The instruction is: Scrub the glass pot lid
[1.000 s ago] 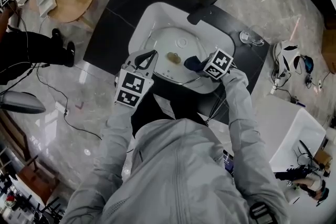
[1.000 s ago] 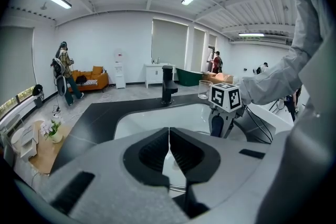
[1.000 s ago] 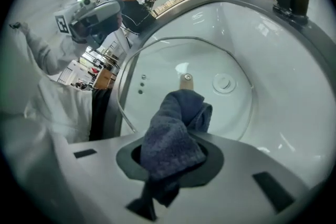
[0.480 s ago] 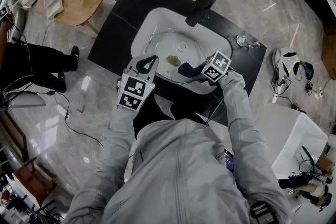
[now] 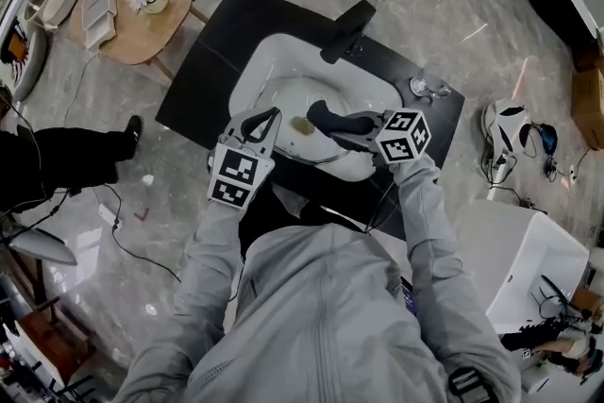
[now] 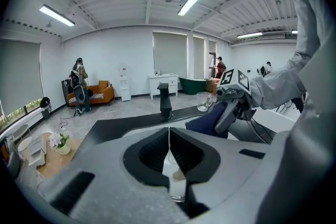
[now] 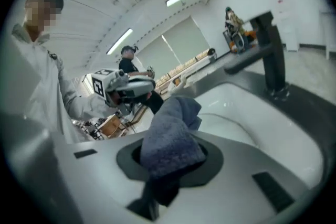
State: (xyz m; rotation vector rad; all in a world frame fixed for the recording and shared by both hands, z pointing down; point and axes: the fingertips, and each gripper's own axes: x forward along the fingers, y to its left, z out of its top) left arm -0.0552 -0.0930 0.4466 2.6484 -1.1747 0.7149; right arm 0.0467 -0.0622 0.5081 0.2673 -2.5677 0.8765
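Observation:
The glass pot lid (image 5: pixel 316 144) lies tilted in the white sink (image 5: pixel 255 61), its brownish knob (image 5: pixel 301 125) facing up. My left gripper (image 5: pixel 267 116) is shut on the lid's near-left rim; in the left gripper view the thin glass edge (image 6: pixel 175 182) runs between the closed jaws of the left gripper (image 6: pixel 169 136). My right gripper (image 5: pixel 357 125) is shut on a dark blue cloth (image 5: pixel 326 115), held over the right part of the lid. In the right gripper view the cloth (image 7: pixel 173 136) bulges out of the right gripper (image 7: pixel 173 157), with the left gripper (image 7: pixel 128 86) beyond it.
A black faucet (image 5: pixel 344 30) stands at the sink's far side on the black counter (image 5: pixel 203 61). A glass cup (image 5: pixel 420 88) sits at the counter's right end. A wooden side table (image 5: pixel 132 9) stands far left, a white box (image 5: pixel 514 241) at right. Cables cross the floor.
My right gripper has carried the cloth leftward and farther over the lid. The left gripper has kept its hold on the rim.

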